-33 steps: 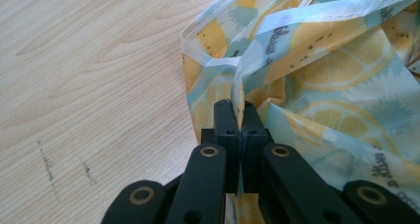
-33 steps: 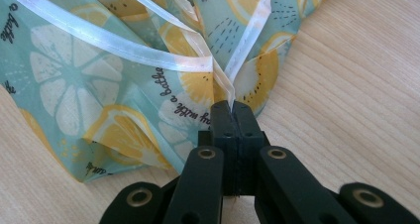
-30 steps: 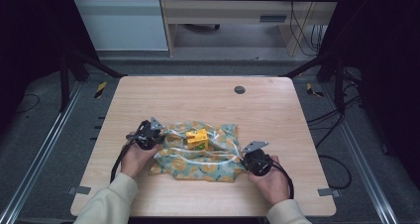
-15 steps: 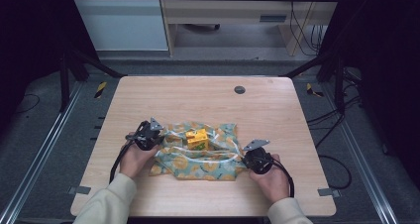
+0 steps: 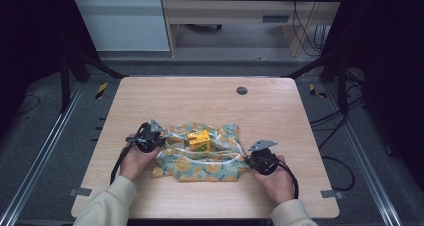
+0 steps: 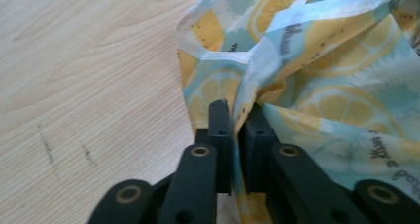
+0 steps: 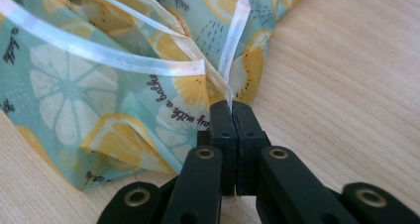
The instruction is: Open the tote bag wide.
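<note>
You worked at a pale wooden table [image 5: 280, 116] with a dark round grommet [image 5: 242, 90], grey floor [image 5: 45, 151] around it, black frame struts [image 5: 67, 76], cables [image 5: 305, 31] behind, wooden furniture [image 5: 225, 11] beyond

A thin cloth [image 5: 202, 156] with a lemon-slice print lies crumpled on the near half of the wooden table [image 5: 210, 101], a little left of the middle. Its colours are pale teal and yellow, with white slices, small dark lettering and a white hem along the edges. The cloth is not flat; it has many folds, and its left and right ends are gathered into bunched points. On the cloth, near its far middle part, stands a small yellow block [image 5: 198, 140] with some green on the near side.
</note>
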Demonstrator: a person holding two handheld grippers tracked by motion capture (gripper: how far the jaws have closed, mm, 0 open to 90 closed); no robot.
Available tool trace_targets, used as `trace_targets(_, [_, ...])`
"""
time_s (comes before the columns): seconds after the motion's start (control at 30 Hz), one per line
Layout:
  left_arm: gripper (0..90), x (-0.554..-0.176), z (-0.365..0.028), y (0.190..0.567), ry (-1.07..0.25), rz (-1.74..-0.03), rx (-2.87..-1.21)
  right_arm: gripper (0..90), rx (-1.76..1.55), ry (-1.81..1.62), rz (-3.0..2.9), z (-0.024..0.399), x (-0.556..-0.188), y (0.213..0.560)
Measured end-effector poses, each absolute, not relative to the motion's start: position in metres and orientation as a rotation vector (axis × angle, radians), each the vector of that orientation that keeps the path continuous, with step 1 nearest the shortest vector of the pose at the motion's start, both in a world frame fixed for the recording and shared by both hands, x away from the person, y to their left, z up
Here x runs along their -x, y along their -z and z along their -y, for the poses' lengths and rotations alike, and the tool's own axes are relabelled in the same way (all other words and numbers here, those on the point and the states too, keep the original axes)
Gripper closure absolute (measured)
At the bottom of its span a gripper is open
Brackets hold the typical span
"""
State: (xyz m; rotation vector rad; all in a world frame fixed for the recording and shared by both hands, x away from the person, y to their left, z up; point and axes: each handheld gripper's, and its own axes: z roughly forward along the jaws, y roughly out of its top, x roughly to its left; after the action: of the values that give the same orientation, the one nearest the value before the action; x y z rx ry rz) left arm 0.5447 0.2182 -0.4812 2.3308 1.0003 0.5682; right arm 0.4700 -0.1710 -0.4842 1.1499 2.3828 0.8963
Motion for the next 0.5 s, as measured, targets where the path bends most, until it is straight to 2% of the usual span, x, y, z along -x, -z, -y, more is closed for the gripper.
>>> trace_targets(0.2, [70.0,-0.538,-0.221,0.469,-0.622,-0.966,-2.282,71.7,-1.161,-0.947,-2.321,0.177,-0.468,0.479])
trace_targets(0.3, [61.1,-0.533,-0.220,0.460,-0.643,-0.940,-2.255,55.2,-1.175,-0.990,-2.257,0.178,-0.464,0.472])
trace_targets(0.33, [61.1,-0.532,-0.220,0.458,-0.645,-0.930,-2.250,55.2,-1.175,-0.990,-2.257,0.178,-0.464,0.472])
trace_targets(0.5, [49.3,-0.525,-0.220,0.446,-0.665,-0.913,-2.206,36.8,-1.146,-1.038,-2.203,0.177,-0.461,0.465])
